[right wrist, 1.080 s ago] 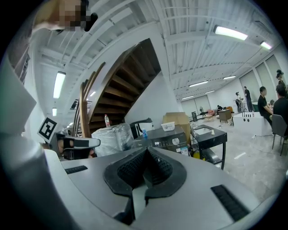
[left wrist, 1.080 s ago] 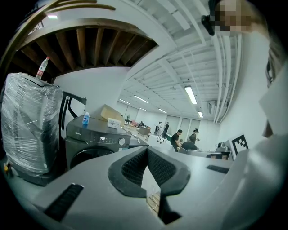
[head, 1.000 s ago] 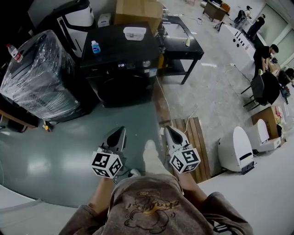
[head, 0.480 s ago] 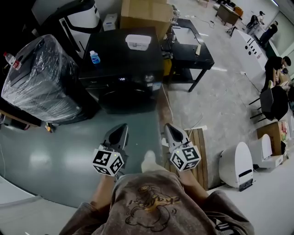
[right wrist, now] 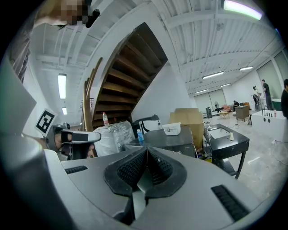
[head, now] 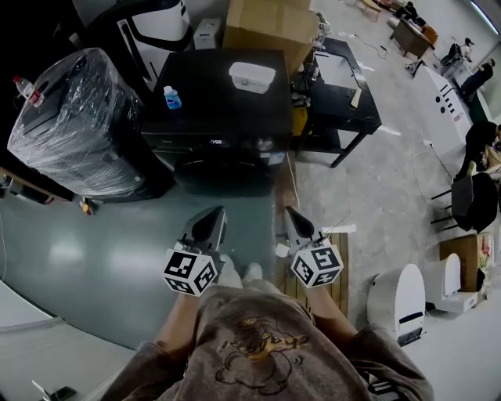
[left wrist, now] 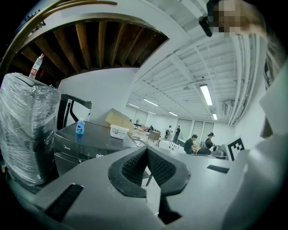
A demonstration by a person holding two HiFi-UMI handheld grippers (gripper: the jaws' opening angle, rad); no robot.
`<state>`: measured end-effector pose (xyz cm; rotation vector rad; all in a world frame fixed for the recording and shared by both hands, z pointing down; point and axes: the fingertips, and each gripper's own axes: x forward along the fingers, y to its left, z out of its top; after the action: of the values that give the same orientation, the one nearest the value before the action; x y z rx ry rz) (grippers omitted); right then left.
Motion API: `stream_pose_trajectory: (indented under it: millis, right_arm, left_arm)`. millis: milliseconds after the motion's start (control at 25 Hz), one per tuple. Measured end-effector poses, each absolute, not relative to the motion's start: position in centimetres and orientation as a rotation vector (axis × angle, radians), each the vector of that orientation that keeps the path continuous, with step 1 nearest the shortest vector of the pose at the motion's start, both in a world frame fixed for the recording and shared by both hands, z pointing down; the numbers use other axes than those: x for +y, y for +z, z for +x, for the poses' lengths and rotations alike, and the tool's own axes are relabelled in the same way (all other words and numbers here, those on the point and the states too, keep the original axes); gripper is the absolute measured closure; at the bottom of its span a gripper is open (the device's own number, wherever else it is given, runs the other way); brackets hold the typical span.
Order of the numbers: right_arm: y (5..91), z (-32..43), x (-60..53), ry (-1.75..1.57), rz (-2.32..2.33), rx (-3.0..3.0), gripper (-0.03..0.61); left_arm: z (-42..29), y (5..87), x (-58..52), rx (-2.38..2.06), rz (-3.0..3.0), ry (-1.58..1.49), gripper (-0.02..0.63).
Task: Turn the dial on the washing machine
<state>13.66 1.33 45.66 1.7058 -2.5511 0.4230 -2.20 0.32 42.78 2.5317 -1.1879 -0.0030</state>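
Observation:
A black washing machine (head: 223, 98) stands ahead on the floor, its lit display (head: 217, 142) and round dial (head: 264, 144) on the front panel. A blue bottle (head: 171, 98) and a white box (head: 252, 77) rest on its top. My left gripper (head: 213, 213) and right gripper (head: 288, 211) are held side by side, both short of the machine, pointing at it. Each has its jaws shut with nothing between them. The left gripper view shows the machine (left wrist: 85, 143) at lower left; the right gripper view shows it (right wrist: 166, 139) behind the shut jaws.
A plastic-wrapped appliance (head: 74, 125) stands left of the machine. A cardboard box (head: 270, 23) sits behind it and a black table (head: 340, 94) to its right. A wooden pallet (head: 338, 262) and a white fixture (head: 399, 301) lie on the floor at right. People stand far off.
Both grippers have moved forward toward the washing machine, which now sits nearer and lower in the head view. Jaws stayed shut.

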Motion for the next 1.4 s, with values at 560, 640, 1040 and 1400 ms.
stream_pose_trajectory:
  millis: [560,640,1040,1400]
  right_arm:
    - [46.6,11.6,-4.7,0.420,1.728,-2.545,0.527]
    - [47.2,11.2,-5.6,0.441,1.724,-2.535,0.456]
    - [51.5,10.3,-10.5,0.461,1.692,-2.423,0.304]
    - [56.5,12.7,-18.1,0.454,1.710,-2.281,0.304]
  left_arm:
    - [-3.0,43.1,-5.5,-1.125,2.553,0.049,0.621]
    - [-3.3,43.3,-6.2,-1.121,2.552,0.052,0.621]
    - [-3.5,44.8,-8.7,-1.104,2.534,0.051,0.621]
    - [-3.3,45.5,-10.0,-1.099,2.526,0.095,0.621]
